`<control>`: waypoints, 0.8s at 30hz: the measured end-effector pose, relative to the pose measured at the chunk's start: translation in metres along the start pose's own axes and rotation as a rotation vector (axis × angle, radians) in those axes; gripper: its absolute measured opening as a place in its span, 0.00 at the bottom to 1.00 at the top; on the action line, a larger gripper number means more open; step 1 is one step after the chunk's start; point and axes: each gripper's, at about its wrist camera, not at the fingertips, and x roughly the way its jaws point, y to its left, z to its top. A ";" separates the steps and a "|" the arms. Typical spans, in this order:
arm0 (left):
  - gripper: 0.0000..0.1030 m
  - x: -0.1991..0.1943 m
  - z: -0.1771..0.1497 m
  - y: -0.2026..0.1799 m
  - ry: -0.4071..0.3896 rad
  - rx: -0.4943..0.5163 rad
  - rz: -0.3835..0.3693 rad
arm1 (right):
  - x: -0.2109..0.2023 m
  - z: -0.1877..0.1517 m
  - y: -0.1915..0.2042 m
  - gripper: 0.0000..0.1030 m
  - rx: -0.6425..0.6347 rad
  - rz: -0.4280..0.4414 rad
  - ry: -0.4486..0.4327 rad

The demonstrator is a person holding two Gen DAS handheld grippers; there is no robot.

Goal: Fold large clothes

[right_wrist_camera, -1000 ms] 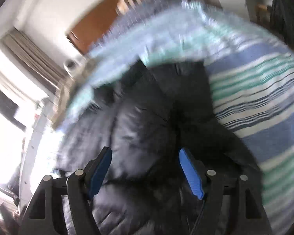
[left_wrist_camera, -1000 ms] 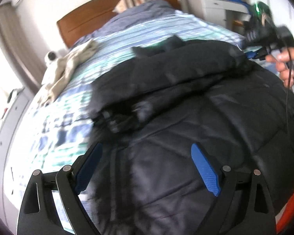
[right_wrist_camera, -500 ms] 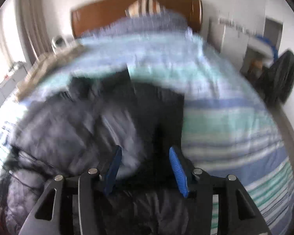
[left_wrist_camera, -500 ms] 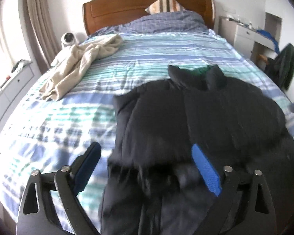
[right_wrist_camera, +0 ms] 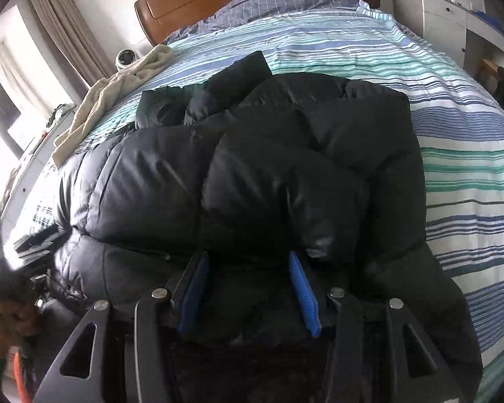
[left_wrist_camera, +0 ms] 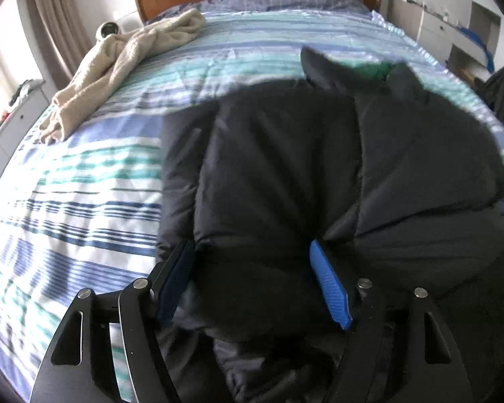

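A big black puffer jacket (left_wrist_camera: 285, 174) lies on the striped bed, both sleeves folded over its body; it also fills the right wrist view (right_wrist_camera: 268, 168). My left gripper (left_wrist_camera: 252, 268) sits at the jacket's near hem, its blue pads partly closed around a bulge of jacket fabric. My right gripper (right_wrist_camera: 248, 275) is at the hem further right, its pads (right_wrist_camera: 302, 285) also partly closed with jacket fabric between them. Whether either pinches the fabric firmly is not clear.
The bed (left_wrist_camera: 84, 184) has a blue, teal and white striped cover. A beige garment (left_wrist_camera: 117, 57) lies crumpled at the far left. A wooden headboard (right_wrist_camera: 191, 3) and pillows stand at the far end. White drawers (right_wrist_camera: 447, 16) stand on the right.
Both grippers swung to face the headboard and dropped to the jacket's near hem. Both sets of fingers narrowed from wide open to partly closed around fabric.
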 end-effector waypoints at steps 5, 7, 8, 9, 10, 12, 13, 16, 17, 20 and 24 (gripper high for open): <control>0.80 -0.019 0.044 0.006 -0.093 -0.066 -0.065 | 0.002 -0.008 0.006 0.48 0.003 -0.001 -0.039; 0.80 0.001 0.061 0.002 -0.071 -0.070 -0.064 | 0.003 -0.007 0.007 0.48 -0.004 -0.011 -0.048; 0.80 0.018 0.068 0.000 -0.050 -0.074 -0.045 | 0.004 -0.008 0.008 0.48 -0.008 -0.014 -0.051; 0.81 0.036 0.072 0.001 -0.019 -0.088 -0.036 | 0.003 -0.007 0.006 0.48 -0.008 -0.013 -0.052; 0.82 0.062 0.073 0.005 0.038 -0.131 -0.042 | 0.003 -0.008 0.004 0.48 -0.007 -0.011 -0.053; 0.85 0.094 0.066 0.020 0.088 -0.221 -0.088 | 0.002 -0.010 0.002 0.48 -0.002 -0.002 -0.059; 0.86 0.098 0.065 0.022 0.084 -0.236 -0.091 | 0.001 -0.010 0.002 0.48 -0.001 0.003 -0.065; 0.86 0.095 0.063 0.010 0.079 -0.174 -0.044 | 0.002 -0.013 0.002 0.48 -0.009 -0.008 -0.074; 0.85 0.091 0.062 0.009 0.084 -0.160 -0.039 | 0.003 -0.014 0.002 0.48 -0.012 -0.010 -0.078; 0.81 0.066 0.068 0.008 0.057 -0.142 -0.062 | 0.003 -0.014 0.000 0.48 -0.011 -0.008 -0.084; 0.95 0.050 0.087 0.008 -0.031 -0.161 -0.055 | 0.004 -0.015 0.001 0.48 -0.012 -0.009 -0.091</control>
